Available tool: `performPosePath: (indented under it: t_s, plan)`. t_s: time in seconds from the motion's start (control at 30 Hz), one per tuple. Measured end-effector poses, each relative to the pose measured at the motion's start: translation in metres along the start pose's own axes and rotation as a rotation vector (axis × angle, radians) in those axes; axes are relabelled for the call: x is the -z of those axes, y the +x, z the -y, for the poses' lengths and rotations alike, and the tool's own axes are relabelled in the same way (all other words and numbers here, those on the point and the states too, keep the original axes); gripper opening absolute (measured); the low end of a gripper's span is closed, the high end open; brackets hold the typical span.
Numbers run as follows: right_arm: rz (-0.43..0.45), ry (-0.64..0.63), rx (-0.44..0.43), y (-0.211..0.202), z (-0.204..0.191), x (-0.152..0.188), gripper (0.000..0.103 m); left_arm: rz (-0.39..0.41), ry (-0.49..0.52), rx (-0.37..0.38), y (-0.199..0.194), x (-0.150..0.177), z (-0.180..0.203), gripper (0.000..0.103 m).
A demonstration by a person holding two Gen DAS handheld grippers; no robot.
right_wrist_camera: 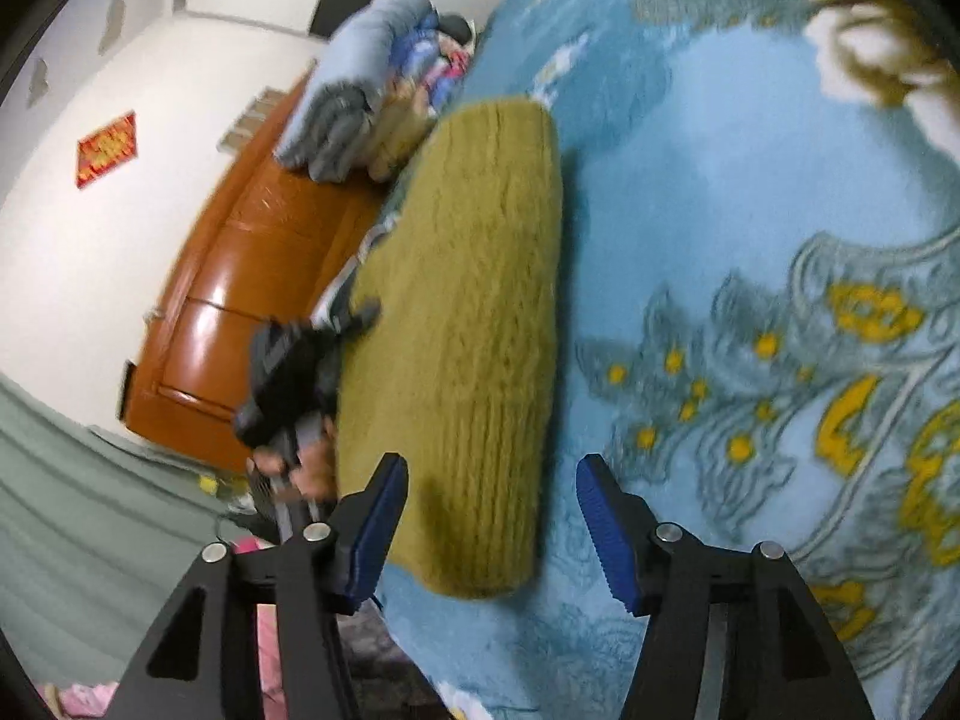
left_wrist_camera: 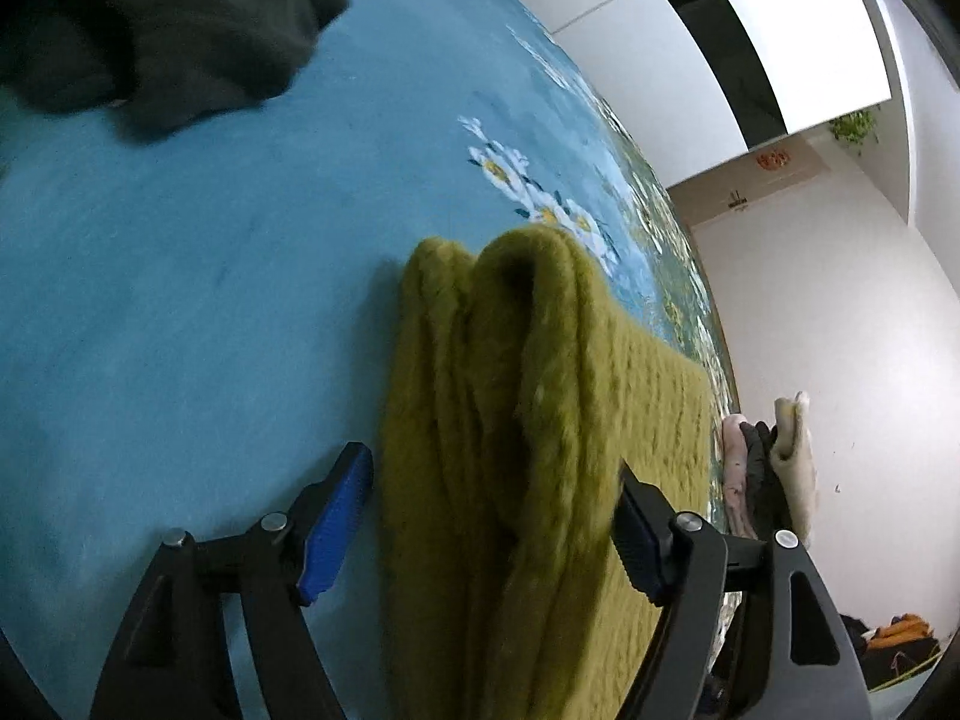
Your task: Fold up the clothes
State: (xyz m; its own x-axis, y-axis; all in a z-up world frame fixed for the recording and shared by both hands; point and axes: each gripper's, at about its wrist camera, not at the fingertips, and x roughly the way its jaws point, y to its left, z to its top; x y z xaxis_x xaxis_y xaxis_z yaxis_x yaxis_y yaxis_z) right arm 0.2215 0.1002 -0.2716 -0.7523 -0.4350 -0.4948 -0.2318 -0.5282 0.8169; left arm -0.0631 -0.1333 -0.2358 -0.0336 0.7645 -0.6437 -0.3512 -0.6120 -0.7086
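The olive knit sweater [right_wrist_camera: 468,324] lay folded near the edge of the blue floral bed [left_wrist_camera: 180,300], between both released tongs, left [left_wrist_camera: 492,528] and right [right_wrist_camera: 492,528]; an uneven pinch risked spilling its bunched layers apart.

The folded olive-green fuzzy knit garment [left_wrist_camera: 528,420] fills the gap between the spread blue pads of the left gripper [left_wrist_camera: 492,531], and its doubled edge rises as a thick ridge. Left of that garment the blue floral blanket [left_wrist_camera: 180,300] lies bare as far as a dark green crumpled garment [left_wrist_camera: 168,30] at the far corner. In the right wrist view, the garment [right_wrist_camera: 474,312] lies ahead of the open right gripper [right_wrist_camera: 495,525], with a stack of folded grey-blue bedding [right_wrist_camera: 360,96] beyond its far end and bare blanket [right_wrist_camera: 720,192] to its right
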Motion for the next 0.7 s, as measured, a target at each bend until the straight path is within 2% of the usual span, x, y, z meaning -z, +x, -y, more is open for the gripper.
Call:
performPosePath:
  t_s: [0.13, 0.23, 0.3, 0.37, 0.4, 0.47, 0.53, 0.63, 0.7]
  plan:
    - [-0.040, 0.007, -0.053, 0.016, -0.009, -0.001, 0.062, -0.022, 0.014, -0.002, 0.016, -0.014, 0.006, 0.075]
    - [-0.068, -0.021, -0.007, 0.029, -0.015, 0.001, 0.062, -0.026, 0.007, 0.014, 0.020, -0.025, 0.005, 0.075]
    - [-0.070, -0.019, -0.006, 0.031, -0.017, 0.001, 0.060, -0.024, 0.002, 0.020, 0.021, -0.029, 0.004, 0.075]
    - [-0.067, -0.001, -0.005, 0.032, -0.015, 0.002, 0.050, -0.023, 0.003, 0.003, 0.022, -0.029, 0.005, 0.073]
    - [-0.067, 0.010, -0.006, 0.033, -0.013, 0.003, 0.047, -0.025, 0.016, -0.028, 0.020, -0.028, 0.007, 0.069]
    - [-0.068, 0.033, -0.010, 0.032, -0.008, 0.004, 0.038, -0.036, 0.047, -0.097, 0.021, -0.026, 0.014, 0.047]
    - [-0.075, 0.040, -0.024, 0.030, -0.006, 0.004, 0.034, -0.031, 0.052, -0.105, 0.022, -0.028, 0.019, 0.037]
    - [-0.096, 0.025, -0.040, 0.026, -0.010, -0.007, 0.031, -0.012, 0.062, -0.115, 0.012, -0.023, 0.027, 0.031]
    - [-0.113, -0.006, -0.018, 0.019, -0.013, -0.020, 0.031, -0.007, 0.047, -0.086, 0.003, -0.016, 0.031, 0.030]
